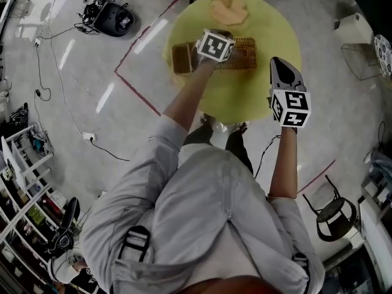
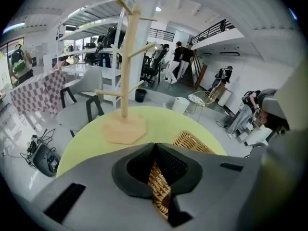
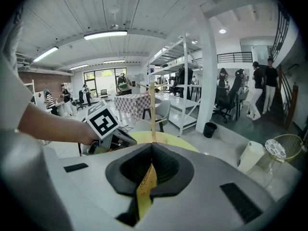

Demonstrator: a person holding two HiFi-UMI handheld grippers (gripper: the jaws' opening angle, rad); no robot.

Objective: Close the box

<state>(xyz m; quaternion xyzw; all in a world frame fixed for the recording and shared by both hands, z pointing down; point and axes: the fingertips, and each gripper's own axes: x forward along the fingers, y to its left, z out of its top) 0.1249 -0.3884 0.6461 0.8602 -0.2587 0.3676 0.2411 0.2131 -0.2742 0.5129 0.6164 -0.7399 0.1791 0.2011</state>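
Left hand-held gripper [image 2: 155, 152] narrow over wicker box [image 2: 193, 141] (tan, rectangular) | right hand-held gripper [image 3: 151, 150] narrow too

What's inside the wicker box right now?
Of the wicker box only some weave shows; the left gripper hangs over its middle, hiding the rest, so any contents cannot be seen.

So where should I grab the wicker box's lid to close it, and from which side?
Probably its free edge, coming from the left in the head view: the wicker lid is swung open to that side of the wicker box, a thin panel narrow jaws can pinch. The left gripper is shut on its weave.
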